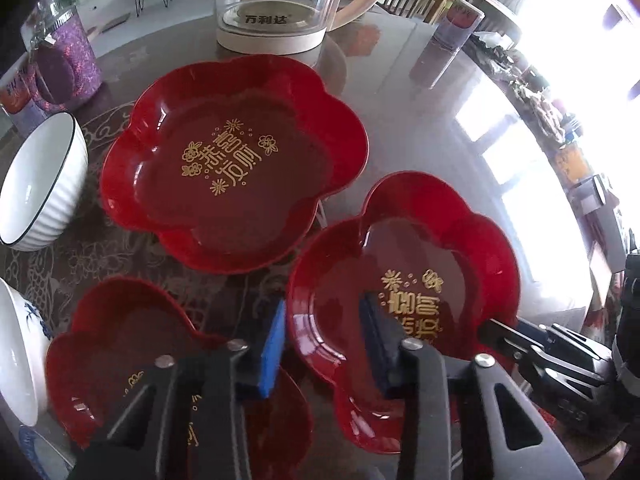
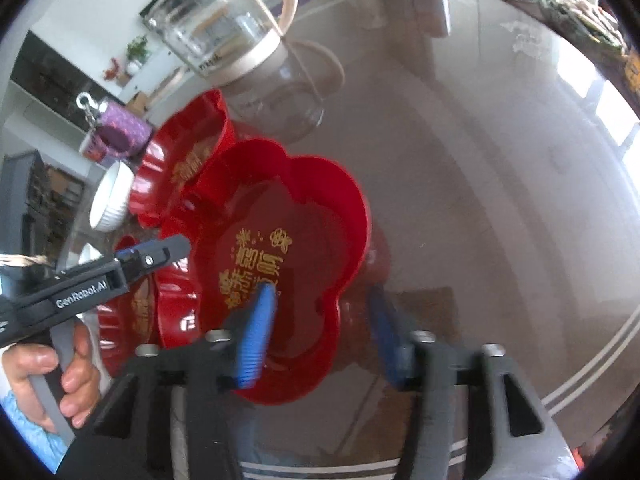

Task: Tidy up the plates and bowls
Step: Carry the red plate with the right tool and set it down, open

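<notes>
Over the glass table [image 2: 460,168], your right gripper [image 2: 320,332] straddles the near rim of the red plate [image 2: 280,216], fingers wide; the left gripper [image 1: 324,344] straddles its opposite rim, equally wide. Close squarely before lifting.

three red plates [image 1: 234,164], white bowl [image 1: 44,184], kettle [image 1: 276,4]

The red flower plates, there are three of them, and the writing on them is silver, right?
Three is right, but the writing is gold, not silver. The left wrist view shows it on the far plate, the right plate and, faintly, the near-left plate.
</notes>
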Action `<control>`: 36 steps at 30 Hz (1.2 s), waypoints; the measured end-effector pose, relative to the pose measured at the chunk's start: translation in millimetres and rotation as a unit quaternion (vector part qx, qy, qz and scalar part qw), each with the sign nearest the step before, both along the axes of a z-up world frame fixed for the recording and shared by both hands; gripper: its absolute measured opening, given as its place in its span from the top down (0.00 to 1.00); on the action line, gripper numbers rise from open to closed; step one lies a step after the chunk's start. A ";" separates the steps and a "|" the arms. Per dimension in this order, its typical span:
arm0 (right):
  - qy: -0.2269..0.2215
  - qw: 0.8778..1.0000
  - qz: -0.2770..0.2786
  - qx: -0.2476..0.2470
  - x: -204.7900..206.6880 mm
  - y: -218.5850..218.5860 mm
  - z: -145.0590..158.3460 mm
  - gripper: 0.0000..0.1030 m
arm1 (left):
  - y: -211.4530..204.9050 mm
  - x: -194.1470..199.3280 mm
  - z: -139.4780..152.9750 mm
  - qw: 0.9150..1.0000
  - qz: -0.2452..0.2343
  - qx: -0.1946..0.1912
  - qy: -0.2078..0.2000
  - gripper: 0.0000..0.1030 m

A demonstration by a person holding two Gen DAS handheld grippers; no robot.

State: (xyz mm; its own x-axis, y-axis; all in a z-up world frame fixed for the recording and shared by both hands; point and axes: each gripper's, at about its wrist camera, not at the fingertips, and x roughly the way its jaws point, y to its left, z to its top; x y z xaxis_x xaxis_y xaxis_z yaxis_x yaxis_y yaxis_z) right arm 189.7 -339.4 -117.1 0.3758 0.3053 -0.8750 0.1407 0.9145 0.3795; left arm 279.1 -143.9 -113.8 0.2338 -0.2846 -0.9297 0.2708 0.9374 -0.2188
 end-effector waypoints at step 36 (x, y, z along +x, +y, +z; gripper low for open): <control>-0.357 0.917 -0.055 -0.170 -214.4 42.1 64.9 0.28 | 43.6 -256.1 54.9 0.938 0.159 -0.037 -0.307 0.00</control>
